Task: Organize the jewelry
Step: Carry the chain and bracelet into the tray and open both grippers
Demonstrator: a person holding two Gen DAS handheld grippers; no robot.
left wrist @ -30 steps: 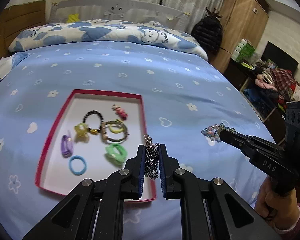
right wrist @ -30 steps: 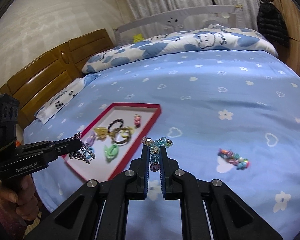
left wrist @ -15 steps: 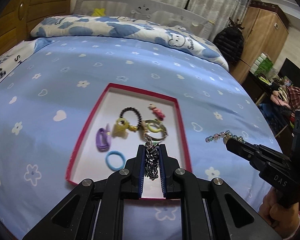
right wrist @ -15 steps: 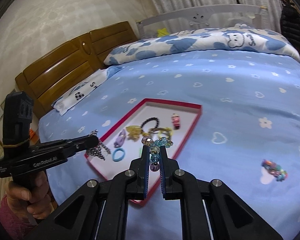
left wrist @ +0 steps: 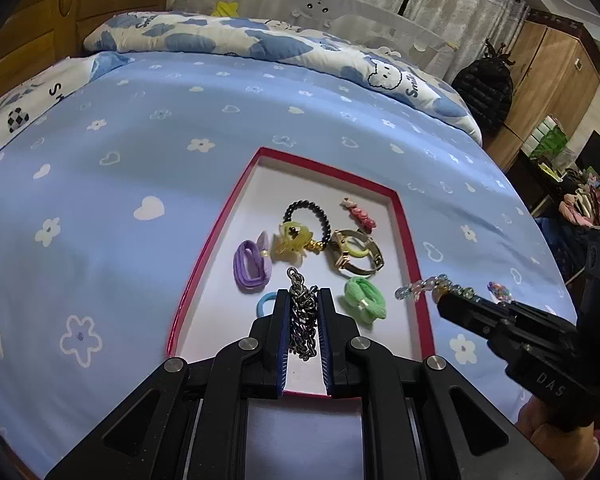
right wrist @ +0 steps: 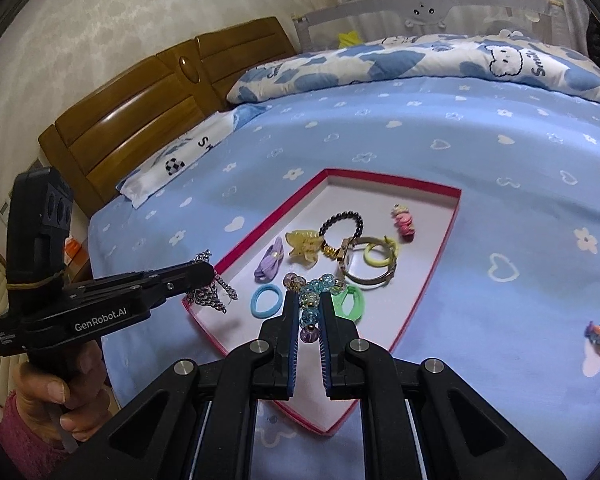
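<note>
Both grippers have moved over the red tray, the left gripper clamping a metal chain above its near edge, the right gripper clamping a bead bracelet near its right edge.

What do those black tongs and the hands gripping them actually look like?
Both tongs, left and right, are matte black with blue-lined fingers and silver bolts. White lettering reads "GenRobot.AI" on the left one, "DAS" on the right. A rubber band circles the left handle. A pink sleeve covers the left hand.

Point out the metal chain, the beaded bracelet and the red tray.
metal chain (left wrist: 303, 312): left wrist view, links bunched between the fingers.
beaded bracelet (right wrist: 313, 294): right wrist view, blue beads above the fingers.
red tray (right wrist: 428, 282): right wrist view, its right rim.
</note>
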